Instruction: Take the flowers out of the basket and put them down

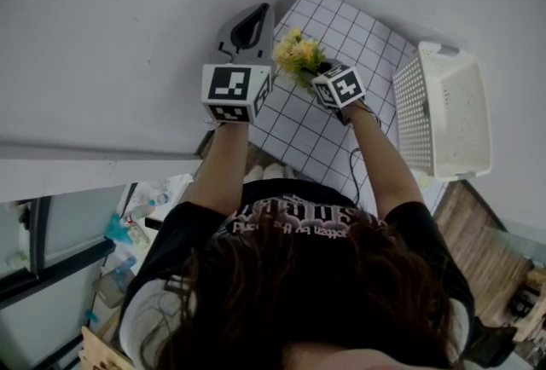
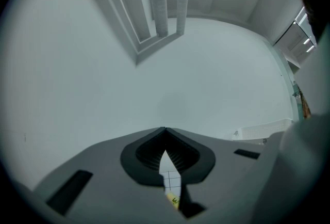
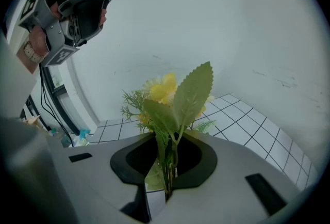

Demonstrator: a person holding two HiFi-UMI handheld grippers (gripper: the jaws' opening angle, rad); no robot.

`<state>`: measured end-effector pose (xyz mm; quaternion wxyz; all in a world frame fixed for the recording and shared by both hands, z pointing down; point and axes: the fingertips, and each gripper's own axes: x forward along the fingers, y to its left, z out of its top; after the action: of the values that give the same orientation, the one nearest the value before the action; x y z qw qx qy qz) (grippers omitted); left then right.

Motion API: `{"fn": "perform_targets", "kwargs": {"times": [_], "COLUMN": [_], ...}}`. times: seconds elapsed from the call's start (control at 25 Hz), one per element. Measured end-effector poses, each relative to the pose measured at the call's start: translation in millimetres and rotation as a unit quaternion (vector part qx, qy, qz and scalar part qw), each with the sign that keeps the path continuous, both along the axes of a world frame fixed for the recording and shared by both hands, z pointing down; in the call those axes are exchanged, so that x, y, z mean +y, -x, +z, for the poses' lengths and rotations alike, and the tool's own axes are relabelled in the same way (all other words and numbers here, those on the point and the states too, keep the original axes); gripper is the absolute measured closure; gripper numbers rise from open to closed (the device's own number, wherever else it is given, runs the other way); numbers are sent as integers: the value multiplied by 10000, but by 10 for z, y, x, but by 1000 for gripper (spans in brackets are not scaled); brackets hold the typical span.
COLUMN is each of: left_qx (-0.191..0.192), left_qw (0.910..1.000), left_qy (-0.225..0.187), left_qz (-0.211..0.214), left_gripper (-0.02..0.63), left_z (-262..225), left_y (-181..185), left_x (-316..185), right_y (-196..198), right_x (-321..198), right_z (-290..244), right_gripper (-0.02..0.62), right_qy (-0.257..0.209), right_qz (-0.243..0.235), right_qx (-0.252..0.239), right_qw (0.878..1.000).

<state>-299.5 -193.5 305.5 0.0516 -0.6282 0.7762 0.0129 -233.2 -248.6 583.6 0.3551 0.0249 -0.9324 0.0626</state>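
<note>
A bunch of yellow flowers [image 1: 297,54] with green leaves is held above the white tiled table [image 1: 341,27]. My right gripper [image 1: 314,74] is shut on its stems. In the right gripper view the stems run down between the pads, and the blossoms and a big serrated leaf [image 3: 193,94] rise in front of the right gripper [image 3: 166,156]. The white perforated basket [image 1: 408,108] stands on the table to the right, apart from both grippers. My left gripper [image 1: 254,14] is raised to the left of the flowers, pointing at the wall. Its jaws are shut with nothing between them [image 2: 165,130].
A pale wall [image 1: 128,10] rises close behind the table. A black cable [image 1: 354,168] hangs by the right forearm. Wooden floor [image 1: 478,232] shows at the lower right. A window frame and clutter [image 1: 119,232] lie at the lower left.
</note>
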Motion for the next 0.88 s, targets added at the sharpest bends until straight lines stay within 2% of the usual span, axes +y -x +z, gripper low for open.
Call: {"fn": "perform_targets", "kwargs": {"times": [0.48, 0.88], "left_qx": [64, 85], "left_qw": [9999, 9992], "left_qy": [30, 53], "left_qz": [149, 387], "left_gripper": [604, 604], "left_z": [30, 35], "left_y": [4, -87], "left_x": [23, -21], "right_y": [-62, -95], "right_x": [168, 210], "right_z": [324, 400], "right_gripper": [500, 422], "right_qy": [81, 300], "right_qz": [-218, -220], "right_qx": [541, 640], "right_qw": [9983, 9973]}}
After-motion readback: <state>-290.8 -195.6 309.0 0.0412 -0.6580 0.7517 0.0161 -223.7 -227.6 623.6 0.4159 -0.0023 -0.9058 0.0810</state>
